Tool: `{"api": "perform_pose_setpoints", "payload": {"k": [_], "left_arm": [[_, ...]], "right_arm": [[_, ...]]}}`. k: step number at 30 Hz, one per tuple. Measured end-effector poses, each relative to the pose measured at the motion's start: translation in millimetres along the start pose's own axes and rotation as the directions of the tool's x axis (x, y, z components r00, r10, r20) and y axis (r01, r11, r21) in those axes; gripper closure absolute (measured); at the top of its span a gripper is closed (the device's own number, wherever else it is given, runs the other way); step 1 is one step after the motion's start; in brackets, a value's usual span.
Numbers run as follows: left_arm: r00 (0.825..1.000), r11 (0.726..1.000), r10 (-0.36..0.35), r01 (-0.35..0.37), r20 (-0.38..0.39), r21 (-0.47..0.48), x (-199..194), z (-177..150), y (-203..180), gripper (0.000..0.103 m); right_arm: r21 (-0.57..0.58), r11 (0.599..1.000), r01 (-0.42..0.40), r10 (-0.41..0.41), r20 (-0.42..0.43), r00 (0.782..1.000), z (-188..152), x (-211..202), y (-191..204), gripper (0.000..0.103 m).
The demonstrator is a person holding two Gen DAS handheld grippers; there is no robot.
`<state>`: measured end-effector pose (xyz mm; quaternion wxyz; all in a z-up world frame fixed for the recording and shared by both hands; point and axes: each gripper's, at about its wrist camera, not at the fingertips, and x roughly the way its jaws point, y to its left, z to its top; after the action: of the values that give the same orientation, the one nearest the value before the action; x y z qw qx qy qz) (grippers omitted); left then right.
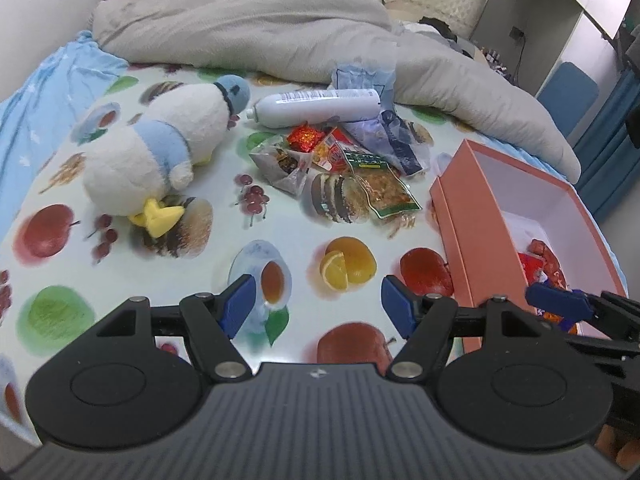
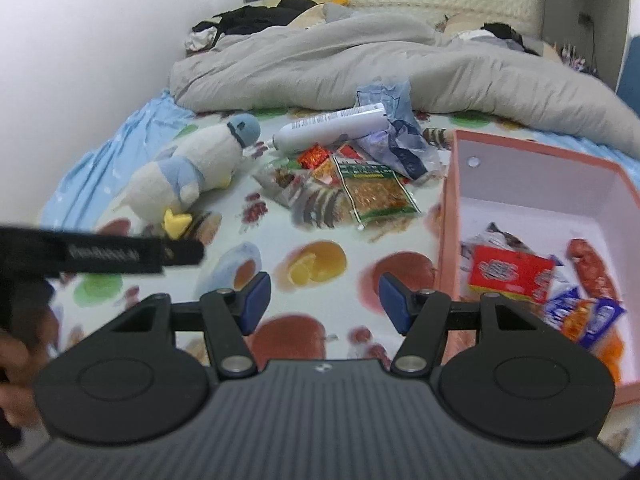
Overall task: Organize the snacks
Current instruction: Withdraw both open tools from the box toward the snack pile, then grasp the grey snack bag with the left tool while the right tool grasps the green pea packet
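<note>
A pile of snack packets lies on the fruit-print sheet. It holds a green-edged packet [image 1: 384, 188] [image 2: 372, 192], a red foil packet [image 1: 306, 138] [image 2: 316, 156] and a clear packet [image 1: 280, 162]. To the right stands an open pink box [image 1: 460, 240] [image 2: 448, 220]. It holds a red packet [image 2: 508, 272], a sausage [image 2: 592, 268] and blue wrappers [image 2: 580, 316]. My left gripper [image 1: 318, 306] hovers open and empty over the sheet, short of the pile. My right gripper [image 2: 325, 302] is open and empty too, just left of the box's near corner.
A white and blue plush duck [image 1: 160, 156] [image 2: 192, 176] lies left of the pile. A white bottle [image 1: 316, 106] [image 2: 332, 124] and a crumpled plastic bag [image 1: 372, 80] sit behind it. A grey duvet [image 1: 260, 28] covers the far bed. A person's hand shows at the left edge [image 2: 16, 352].
</note>
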<state>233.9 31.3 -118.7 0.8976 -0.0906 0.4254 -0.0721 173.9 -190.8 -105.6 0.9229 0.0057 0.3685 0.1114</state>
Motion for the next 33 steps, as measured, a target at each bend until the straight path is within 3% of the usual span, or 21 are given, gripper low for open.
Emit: {"api": "perform_pose_setpoints", "payload": {"k": [14,21,26,29,33], "left_arm": [[1.0,1.0,0.013,-0.013,-0.028,-0.011,123.2,63.8,28.6,0.029],[0.997,0.998,0.035,-0.039,-0.074,-0.051,187.1,72.4,41.9,0.029],[0.996,0.995,0.072,-0.075,-0.049,-0.059,218.6,73.5,42.1,0.013],[0.998,0.997,0.057,-0.059,-0.041,-0.044,234.9,78.0,40.3,0.011],[0.998,0.997,0.058,-0.058,0.002,-0.058,248.5,86.4,39.7,0.01]], "right_arm": [[-0.046,0.996,0.071,-0.072,-0.039,0.997,29.5,122.3,-10.9,0.041],[-0.082,0.986,0.142,-0.146,-0.04,0.989,32.1,173.0,-17.2,0.041],[-0.128,0.972,0.195,-0.202,-0.046,0.978,27.0,196.5,-18.5,0.042],[-0.167,0.956,0.243,-0.249,-0.02,0.968,26.4,207.2,-14.1,0.042],[-0.124,0.967,0.224,-0.231,-0.048,0.972,23.9,218.0,-20.0,0.042]]}}
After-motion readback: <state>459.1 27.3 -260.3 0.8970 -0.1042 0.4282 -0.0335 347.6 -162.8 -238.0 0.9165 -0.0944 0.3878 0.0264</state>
